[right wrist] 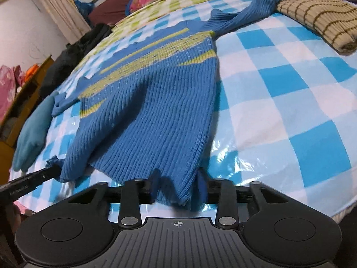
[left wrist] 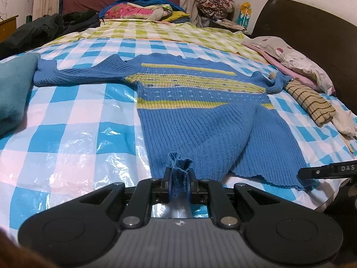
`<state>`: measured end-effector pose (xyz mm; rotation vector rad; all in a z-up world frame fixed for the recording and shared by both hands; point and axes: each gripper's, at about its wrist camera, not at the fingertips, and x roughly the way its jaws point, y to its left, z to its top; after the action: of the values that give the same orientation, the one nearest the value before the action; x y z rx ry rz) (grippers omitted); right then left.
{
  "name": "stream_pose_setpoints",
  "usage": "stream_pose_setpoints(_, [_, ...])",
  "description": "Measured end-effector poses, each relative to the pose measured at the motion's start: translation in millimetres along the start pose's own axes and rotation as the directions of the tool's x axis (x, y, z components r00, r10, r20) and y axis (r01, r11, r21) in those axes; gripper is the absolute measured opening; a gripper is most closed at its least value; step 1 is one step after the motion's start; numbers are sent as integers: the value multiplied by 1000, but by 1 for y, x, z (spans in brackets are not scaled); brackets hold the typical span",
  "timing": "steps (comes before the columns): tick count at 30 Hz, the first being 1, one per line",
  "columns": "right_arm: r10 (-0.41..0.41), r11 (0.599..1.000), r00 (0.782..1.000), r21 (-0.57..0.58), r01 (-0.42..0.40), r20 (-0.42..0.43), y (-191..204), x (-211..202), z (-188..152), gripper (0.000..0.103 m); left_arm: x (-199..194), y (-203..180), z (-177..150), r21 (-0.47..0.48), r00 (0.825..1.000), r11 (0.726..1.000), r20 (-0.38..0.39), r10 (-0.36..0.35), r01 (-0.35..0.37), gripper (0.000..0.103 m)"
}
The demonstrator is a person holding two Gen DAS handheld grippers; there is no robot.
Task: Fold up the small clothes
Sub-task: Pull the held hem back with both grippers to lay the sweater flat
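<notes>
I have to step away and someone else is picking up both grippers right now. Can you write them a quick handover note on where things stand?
Left gripper: shut on the near hem of the blue sweater, a tuft of knit bunched between its fingers.
Right gripper: shut on the same hem, further along toward the sweater's other side.
The sweater lies spread face up on the checked bed cover, both sleeves stretched out sideways. One cuff reaches the striped beige garment, the other a teal cloth.
Done: hem gripped at two points.
Left: every fold; no part is turned over yet.
</notes>
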<state>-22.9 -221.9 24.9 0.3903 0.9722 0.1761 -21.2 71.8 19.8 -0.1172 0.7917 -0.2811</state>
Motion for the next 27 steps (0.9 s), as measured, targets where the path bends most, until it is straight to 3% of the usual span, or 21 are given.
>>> stream_pose_setpoints(2, [-2, 1000, 1000, -19, 2, -4, 2, -5, 5, 6, -3, 2, 1, -13, 1000, 1000, 3, -6, 6, 17])
stream_pose_setpoints(6, [-61, 993, 995, -92, 68, 74, 8, -42, 16, 6, -16, 5, 6, -46, 1000, 999, 17, -25, 25, 17])
stream_pose_setpoints(12, [-151, 972, 971, -152, 180, 184, 13, -86, 29, 6, -27, -12, 6, 0, 998, 999, 35, -44, 44, 17])
stream_pose_setpoints(15, [-196, 953, 965, -197, 229, 177, 18, -81, 26, 7, -23, -21, 2, 55, 1000, 998, 21, -5, 3, 17])
stream_pose_setpoints(18, [-232, 945, 963, -202, 256, 137, 16, -65, 18, 12, -20, -18, -4, 44, 1000, 999, -19, -4, 5, 17])
stream_pose_setpoints(22, [-221, 957, 968, -166, 238, 118, 12, -60, 13, 13, -22, -10, -14, 22, 999, 1000, -42, 19, -18, 17])
stream_pose_setpoints(27, [-137, 971, 982, -178, 159, 128, 28, -51, 12, 16, -21, -8, -11, -9, 999, 999, -39, 34, -35, 19])
